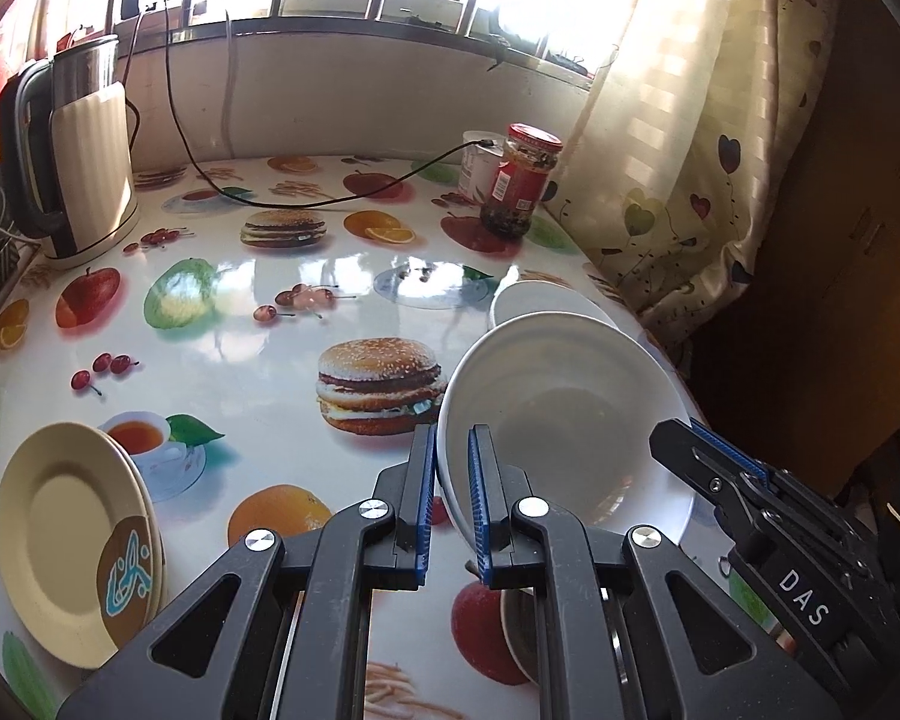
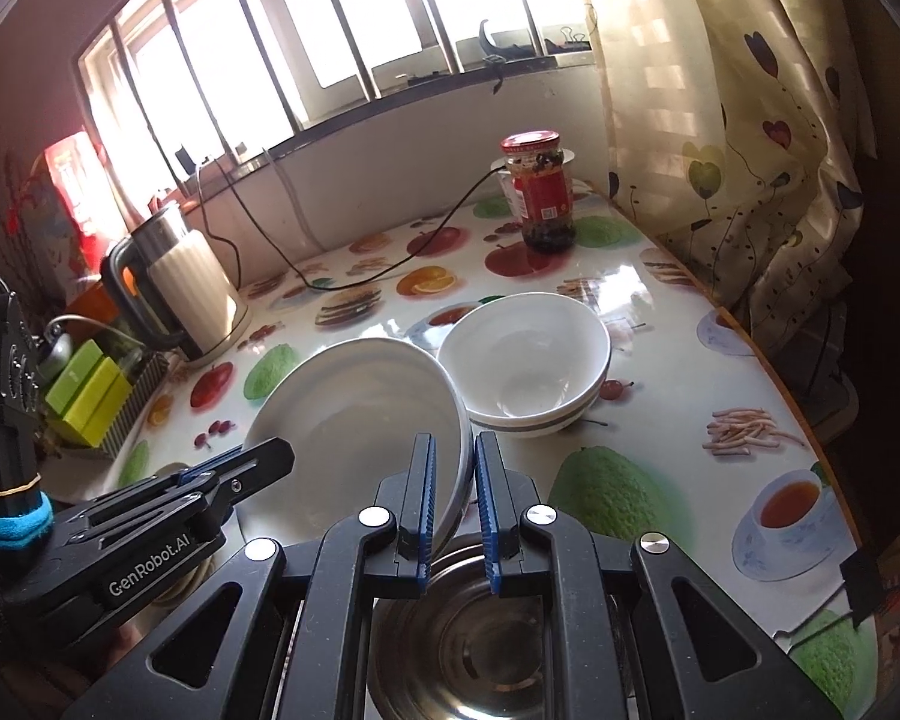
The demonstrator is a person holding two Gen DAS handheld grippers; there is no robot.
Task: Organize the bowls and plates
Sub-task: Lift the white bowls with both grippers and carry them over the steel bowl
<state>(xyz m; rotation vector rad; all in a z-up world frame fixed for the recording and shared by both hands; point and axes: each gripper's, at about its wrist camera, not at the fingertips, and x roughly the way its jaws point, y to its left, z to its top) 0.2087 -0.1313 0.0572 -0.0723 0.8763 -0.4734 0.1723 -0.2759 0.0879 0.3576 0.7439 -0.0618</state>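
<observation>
Right now both tools are pinching one big white bowl (image 1: 570, 420) by its rim. The left tool (image 1: 451, 501) is squeezing the rim on one side and the right tool (image 2: 455, 501) is squeezing it on the other side, so the bowl is hanging between them, tipped and just above the tabletop (image 1: 240, 360).

A shiny metal bowl (image 2: 468, 630) is sitting right under the right tool. Two more white bowls (image 2: 525, 360) are sitting one inside the other, a little past the big bowl — that looks like the place it could be going. Over on the left, some tan plates (image 1: 72, 534) are lying in a small pile, well apart from the bowls.

To do this part well, both hands should be moving together at the same speed, so the bowl is not twisting or slipping out. Keeping it level would help too. It should be clearing the metal bowl first, then coming down softly, straight over the middle of the white bowls. Only when it is sitting snug should the tools be letting go — not before. The jar (image 1: 519, 180) and the kettle (image 1: 84, 162) are far enough away to be safe.
</observation>
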